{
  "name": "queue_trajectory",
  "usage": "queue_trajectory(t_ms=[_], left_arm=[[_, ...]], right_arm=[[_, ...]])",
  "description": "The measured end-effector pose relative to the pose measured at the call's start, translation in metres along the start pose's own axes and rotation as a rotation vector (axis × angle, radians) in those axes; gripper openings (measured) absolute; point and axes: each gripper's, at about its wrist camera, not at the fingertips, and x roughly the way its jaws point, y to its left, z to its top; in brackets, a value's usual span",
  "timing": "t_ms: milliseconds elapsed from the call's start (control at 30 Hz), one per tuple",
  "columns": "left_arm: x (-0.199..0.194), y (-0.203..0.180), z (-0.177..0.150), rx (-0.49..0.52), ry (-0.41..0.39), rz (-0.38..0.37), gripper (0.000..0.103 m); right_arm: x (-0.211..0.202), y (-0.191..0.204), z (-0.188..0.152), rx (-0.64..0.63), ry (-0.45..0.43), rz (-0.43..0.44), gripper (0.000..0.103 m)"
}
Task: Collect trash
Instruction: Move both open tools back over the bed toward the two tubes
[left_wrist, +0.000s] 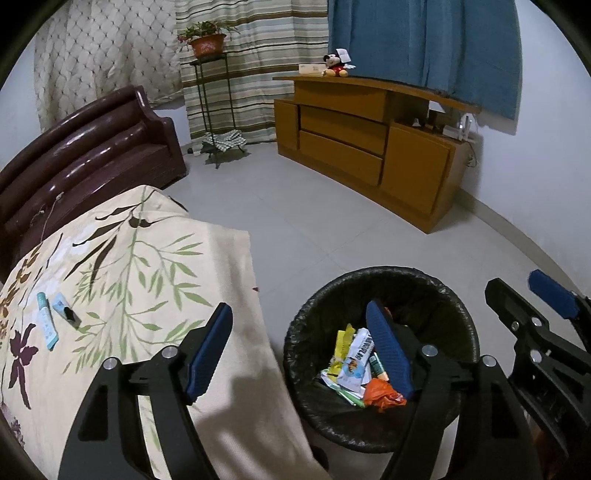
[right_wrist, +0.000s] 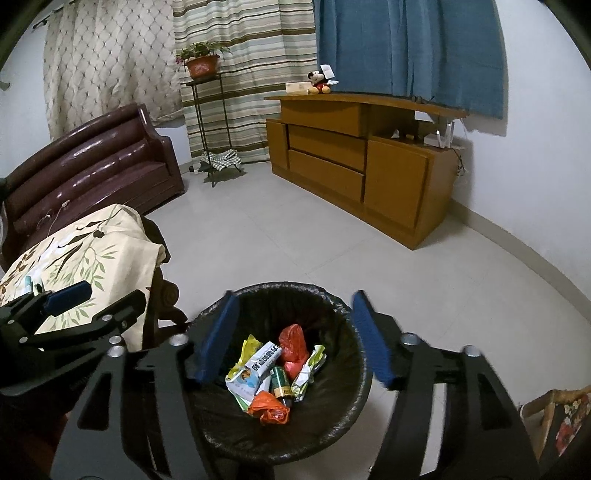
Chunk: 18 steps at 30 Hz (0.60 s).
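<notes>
Below the wide, empty right tongs (right_wrist: 291, 339) sits the bin (right_wrist: 351, 417) of wrappers (right_wrist: 251, 373), while left of the wide, empty left tongs (left_wrist: 299, 354) two packets (left_wrist: 55, 319) on the cloth (left_wrist: 155, 258) risk snagging fabric.

The left tongs (left_wrist: 301, 349) and right tongs (right_wrist: 293, 338) both gape wide, empty, side by side.
</notes>
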Motion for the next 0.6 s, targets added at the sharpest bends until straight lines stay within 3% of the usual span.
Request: queue_trajectory(t_ms=[133, 367, 600], left_arm=[[-0.004, 0.01, -0.001, -0.007, -0.004, 0.035, 0.075], [-0.01, 0.047, -0.004, -0.061, -0.003, 0.084, 0.076], [-0.018, 0.096, -0.011, -0.123, 0.006, 0.153, 0.076]], right_arm=[[-0.005, 0.005, 0.001, 0.013, -0.045, 0.005, 0.086], [-0.003, 0.025, 0.007, 0.012, -0.035, 0.039, 0.087], [0.003, 0.069, 0.007, -0.046, 0.003, 0.107, 0.087]])
